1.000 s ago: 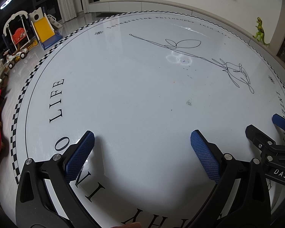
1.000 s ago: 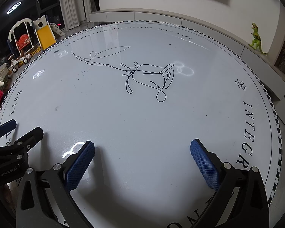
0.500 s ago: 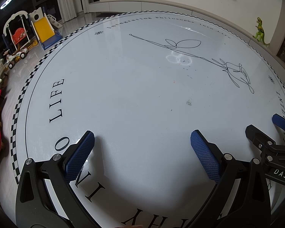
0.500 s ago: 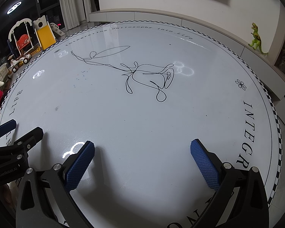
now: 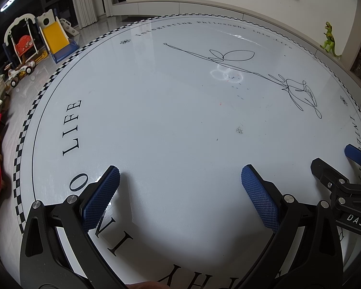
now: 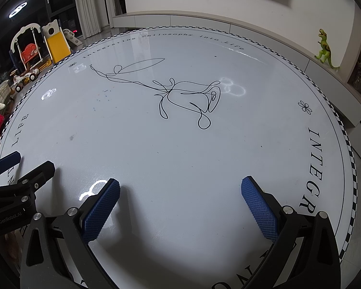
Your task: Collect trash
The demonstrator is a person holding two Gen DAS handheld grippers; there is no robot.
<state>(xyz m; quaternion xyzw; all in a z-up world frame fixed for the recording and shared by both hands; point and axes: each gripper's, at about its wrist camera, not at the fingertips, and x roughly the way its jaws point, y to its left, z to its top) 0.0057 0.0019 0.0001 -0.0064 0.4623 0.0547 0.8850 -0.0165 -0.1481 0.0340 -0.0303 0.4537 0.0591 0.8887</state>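
Both grippers (image 5: 180, 185) (image 6: 180, 192) agape over table (image 5: 180, 120)

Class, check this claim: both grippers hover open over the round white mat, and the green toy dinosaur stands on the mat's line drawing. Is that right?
Not quite. The green toy dinosaur stands on the ledge by the wall, off the round white mat, as the right wrist view shows. Both the left gripper and right gripper are open.

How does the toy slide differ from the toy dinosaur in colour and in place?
The toy slide is yellow and stands on the floor, left of the round mat. The toy dinosaur is green and stands higher, on a ledge at the right wall. Both are upright toys, off the mat.
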